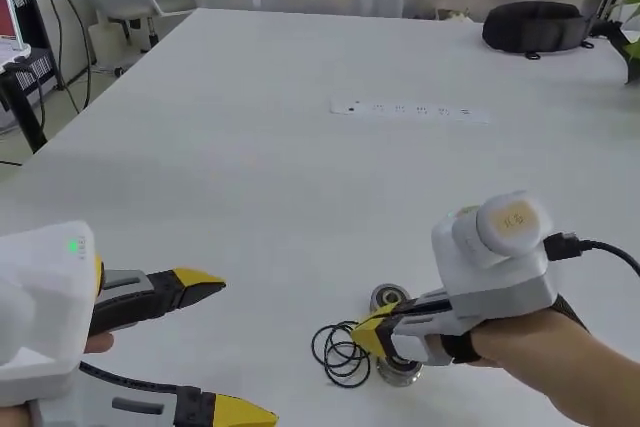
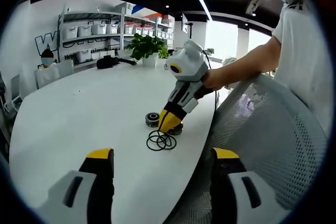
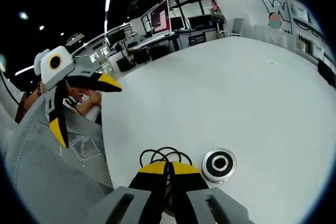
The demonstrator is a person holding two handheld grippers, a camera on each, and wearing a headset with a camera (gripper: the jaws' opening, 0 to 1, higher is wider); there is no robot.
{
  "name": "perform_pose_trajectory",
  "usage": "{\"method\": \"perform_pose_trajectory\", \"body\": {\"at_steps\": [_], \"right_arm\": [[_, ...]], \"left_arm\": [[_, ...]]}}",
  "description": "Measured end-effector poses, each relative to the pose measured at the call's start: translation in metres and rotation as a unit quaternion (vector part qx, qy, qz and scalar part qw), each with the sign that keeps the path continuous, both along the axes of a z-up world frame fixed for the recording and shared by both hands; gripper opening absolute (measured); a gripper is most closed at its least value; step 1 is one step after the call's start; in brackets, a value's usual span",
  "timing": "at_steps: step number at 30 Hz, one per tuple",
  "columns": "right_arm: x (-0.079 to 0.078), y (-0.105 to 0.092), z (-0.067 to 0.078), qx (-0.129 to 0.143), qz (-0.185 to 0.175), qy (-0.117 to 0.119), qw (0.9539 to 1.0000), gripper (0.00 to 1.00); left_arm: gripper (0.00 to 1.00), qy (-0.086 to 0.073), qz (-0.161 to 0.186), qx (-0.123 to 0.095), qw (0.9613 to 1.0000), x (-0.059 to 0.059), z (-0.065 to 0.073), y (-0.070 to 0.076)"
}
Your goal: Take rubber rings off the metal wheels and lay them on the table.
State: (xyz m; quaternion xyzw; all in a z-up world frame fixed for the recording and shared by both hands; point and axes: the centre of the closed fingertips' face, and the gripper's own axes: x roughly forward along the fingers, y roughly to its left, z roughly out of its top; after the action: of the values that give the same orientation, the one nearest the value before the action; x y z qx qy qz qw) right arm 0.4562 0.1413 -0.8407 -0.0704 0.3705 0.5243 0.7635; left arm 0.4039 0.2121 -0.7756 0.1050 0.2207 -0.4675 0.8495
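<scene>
**Right jaws shut by the rings, left jaws wide open**

Lower right of the head view: right hand-held gripper [image 1: 372,332], grey-white with yellow tips, held in a bare hand [image 1: 535,357], jaws pressed together with no gap to be seen. Pinching something or not: cannot tell. Just left of those tips, a loose bunch of thin black rubber rings [image 1: 340,350], overlapping, lying flat on the broad white worktop [image 1: 300,147]. Just above the tips in the frame, a round silver metal wheel [image 1: 388,299], lying flat, near the rings but apart from them. Just below the tips, a second metal wheel [image 1: 398,374], partly hidden under the gripper; ring on it or not, cannot tell.

Lower left of the same view: left hand-held gripper [image 1: 225,347], well apart from the rings, jaws spread wide around nothing, one yellow tip pointing right, the other down at the bottom edge.

Bottom centre of the right gripper view: the shut yellow tips over the near side of the rings, the first wheel just to their right, a dark band showing on its face. Centre of the left gripper view: rings and both wheels close to the worktop's edge, above the two wide-set jaws at bottom left and bottom right; grey mesh chair back [image 2: 262,129] at right.

Upper middle of the head view: long white power strip [image 1: 410,110], well apart from the rings.
</scene>
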Motion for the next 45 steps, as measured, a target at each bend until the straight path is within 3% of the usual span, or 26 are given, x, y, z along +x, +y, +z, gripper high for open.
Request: {"method": "perform_pose_trajectory", "body": {"at_steps": [21,34,45], "right_arm": [[-0.0081,0.0070,0.0005,0.002,0.017,0.001,0.9998,0.00],[-0.0084,0.0064,-0.0017,-0.012,0.030,-0.019,0.9993,0.04],[-0.0049,0.0058,0.0079,-0.007,0.032,-0.035,0.9989,0.08]], "left_arm": [[0.72,0.002,0.000,0.002,1.0000,-0.0007,-0.0005,-0.0003],[0.72,0.003,0.001,0.002,1.0000,-0.0009,-0.0011,0.0004],[0.72,0.003,-0.001,0.002,1.0000,-0.0013,-0.0008,-0.0001]]}}
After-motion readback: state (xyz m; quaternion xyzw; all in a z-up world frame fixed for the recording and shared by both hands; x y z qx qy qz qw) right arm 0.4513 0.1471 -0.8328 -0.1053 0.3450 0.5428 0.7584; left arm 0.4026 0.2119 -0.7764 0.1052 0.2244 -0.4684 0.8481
